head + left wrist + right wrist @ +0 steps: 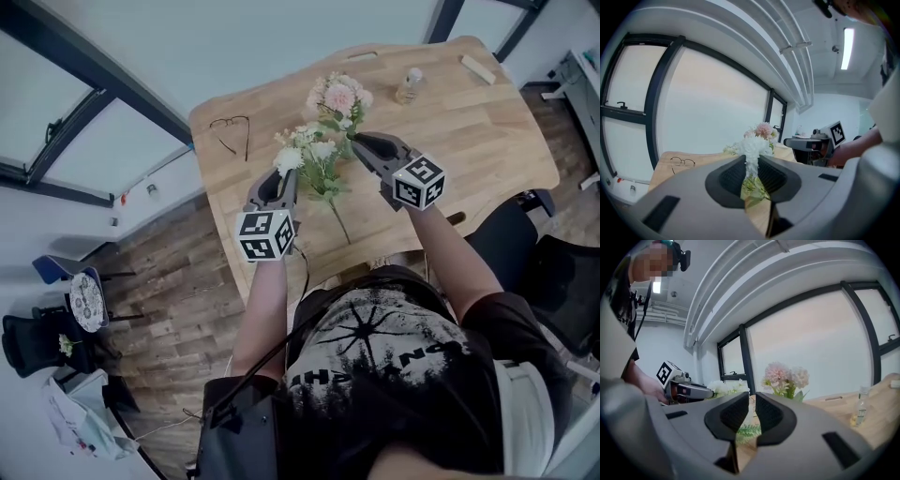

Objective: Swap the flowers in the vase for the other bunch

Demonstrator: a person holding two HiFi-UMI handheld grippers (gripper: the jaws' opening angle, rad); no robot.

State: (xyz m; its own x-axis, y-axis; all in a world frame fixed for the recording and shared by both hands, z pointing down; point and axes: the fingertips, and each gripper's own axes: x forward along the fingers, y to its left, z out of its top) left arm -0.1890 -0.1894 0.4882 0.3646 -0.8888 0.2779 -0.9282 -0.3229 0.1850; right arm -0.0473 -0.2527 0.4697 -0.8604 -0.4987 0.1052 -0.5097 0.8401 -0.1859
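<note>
- Forearms (265, 309) reach over wooden table (469, 131)
- Left gripper (287, 174): jaws clamped on white bunch (305, 150), held above table
- Right gripper (358, 141): jaws closed on pink bunch (337, 97) stems, beside white bunch
- Glass vase (410, 86) stands near table's far edge

The white artificial flower bunch (752, 145) loses its lower stems behind the left hand-held gripper (751, 161). Whether the right hand-held gripper (751, 399) pinches any stem is unclear. The small clear glass bottle (410, 86) is too small to make out.

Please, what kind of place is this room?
Probably an office or a lab room: a wooden table, big windows and a long ceiling lamp.
</note>
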